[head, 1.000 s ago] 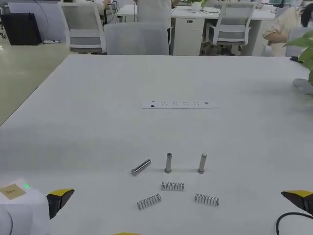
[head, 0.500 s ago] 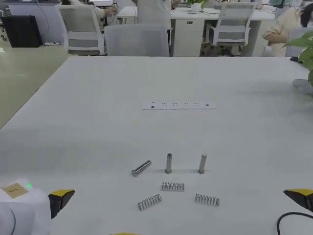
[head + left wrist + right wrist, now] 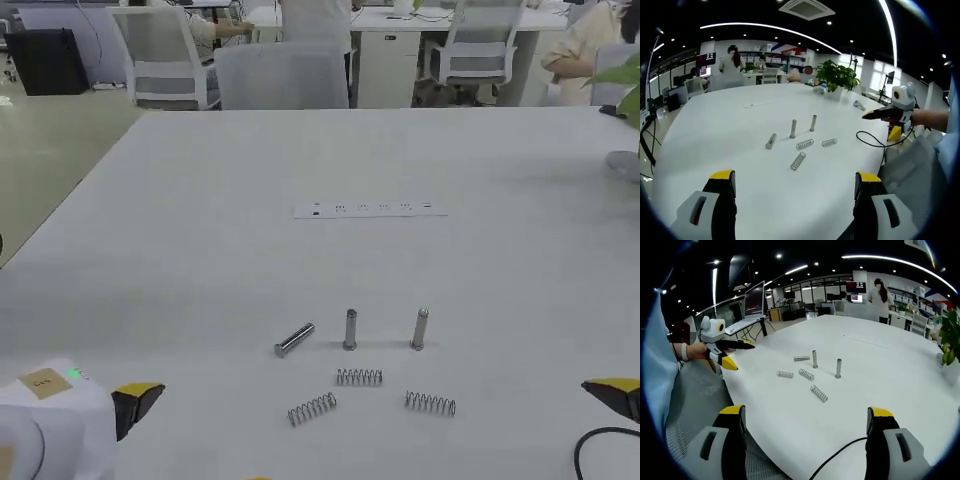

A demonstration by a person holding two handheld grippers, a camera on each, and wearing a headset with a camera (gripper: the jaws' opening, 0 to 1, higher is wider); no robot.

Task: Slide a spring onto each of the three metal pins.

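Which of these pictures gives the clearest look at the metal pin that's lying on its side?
The head view: the fallen pin appears largest there, undistorted, its whole length visible. Both gripper views show it too, but smaller and curved by the fisheye lens.

Three metal pins [image 3: 350,329] (two upright, one lying flat); three springs [image 3: 359,377], all lying loose.
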